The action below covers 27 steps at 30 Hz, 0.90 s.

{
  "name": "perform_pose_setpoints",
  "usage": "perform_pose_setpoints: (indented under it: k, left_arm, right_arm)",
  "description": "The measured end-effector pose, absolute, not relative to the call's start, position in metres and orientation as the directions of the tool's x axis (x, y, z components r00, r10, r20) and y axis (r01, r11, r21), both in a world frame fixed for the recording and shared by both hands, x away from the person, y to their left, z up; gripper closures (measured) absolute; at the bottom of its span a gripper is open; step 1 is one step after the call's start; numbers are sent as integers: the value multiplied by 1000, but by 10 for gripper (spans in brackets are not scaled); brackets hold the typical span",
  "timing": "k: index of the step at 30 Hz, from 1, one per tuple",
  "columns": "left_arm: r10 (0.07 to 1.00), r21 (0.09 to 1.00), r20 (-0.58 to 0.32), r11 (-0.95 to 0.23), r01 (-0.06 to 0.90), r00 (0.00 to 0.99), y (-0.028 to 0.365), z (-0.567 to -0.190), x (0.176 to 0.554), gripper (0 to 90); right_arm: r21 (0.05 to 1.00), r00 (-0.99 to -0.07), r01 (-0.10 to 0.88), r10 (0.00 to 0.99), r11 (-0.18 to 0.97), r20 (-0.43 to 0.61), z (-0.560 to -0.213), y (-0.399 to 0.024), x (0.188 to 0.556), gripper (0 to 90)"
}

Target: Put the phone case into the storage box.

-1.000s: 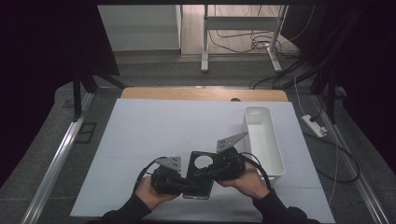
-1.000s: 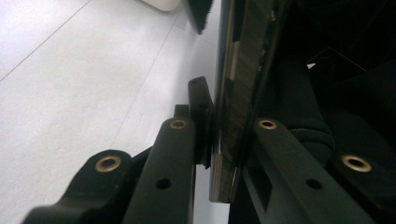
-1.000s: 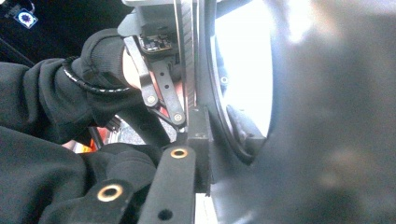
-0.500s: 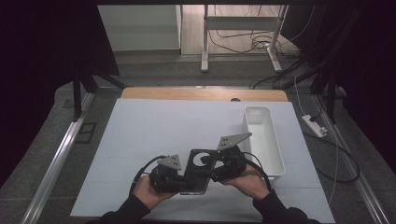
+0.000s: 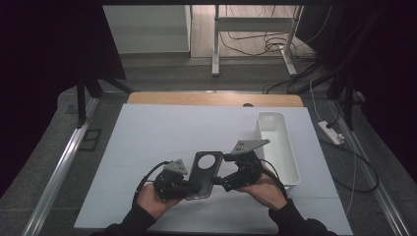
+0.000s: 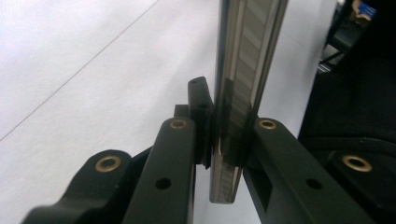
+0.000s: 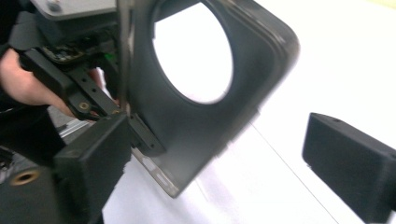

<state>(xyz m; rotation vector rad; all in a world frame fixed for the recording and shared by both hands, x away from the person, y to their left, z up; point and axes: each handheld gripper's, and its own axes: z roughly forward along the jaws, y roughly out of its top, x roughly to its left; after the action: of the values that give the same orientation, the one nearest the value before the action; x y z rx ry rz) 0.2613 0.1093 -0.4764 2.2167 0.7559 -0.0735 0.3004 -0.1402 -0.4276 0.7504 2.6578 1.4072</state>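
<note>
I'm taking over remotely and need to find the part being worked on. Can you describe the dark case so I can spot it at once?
Start from the white table and look at its near edge, just left of the long white bin. There the left gripper clamps a flat dark phone case, with the open right gripper beside it. The large round hole near its top end sets it apart.

No text, label, brand, number or sign could be read anywhere in these views. The dark phone case (image 5: 204,173) carried no legible marking, nor did the white bin (image 5: 278,147) or the white desk (image 5: 162,137).
</note>
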Motion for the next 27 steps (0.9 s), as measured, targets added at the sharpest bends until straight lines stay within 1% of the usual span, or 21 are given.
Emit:
perform_pose_setpoints:
  k: [4,9,12,16,19,21,23,27]
  left_arm:
    - [535,648,-260,-521,556,804,111,-476,262,846]
    - [575,630,-233,-525,572,784,114,-476,264,846]
    - [604,617,-219,-523,588,766,115,-477,264,846]
    - [615,607,-223,-520,601,757,115,-477,265,846]
    - [614,603,-231,-518,606,755,115,-478,265,846]
    - [610,601,-235,-520,607,757,114,-478,264,846]
    - [605,597,-241,-523,608,759,113,-477,264,846]
    - [595,599,-250,-525,605,764,111,-477,262,846]
  right_arm:
    - [785,-873,396,461,477,160,-428,-142,301,6]
    - [793,-868,377,482,479,121,-427,-144,302,0]
    - [781,-861,385,497,492,111,-428,-146,303,0]
    - [758,-856,400,506,515,108,-431,-146,305,0]
    - [746,-848,426,513,511,133,-432,-146,306,0]
    - [741,-843,449,511,499,167,-431,-147,307,0]
    - [739,-837,460,519,492,175,-430,-147,307,0]
    - [759,-838,437,525,482,149,-424,-148,306,0]
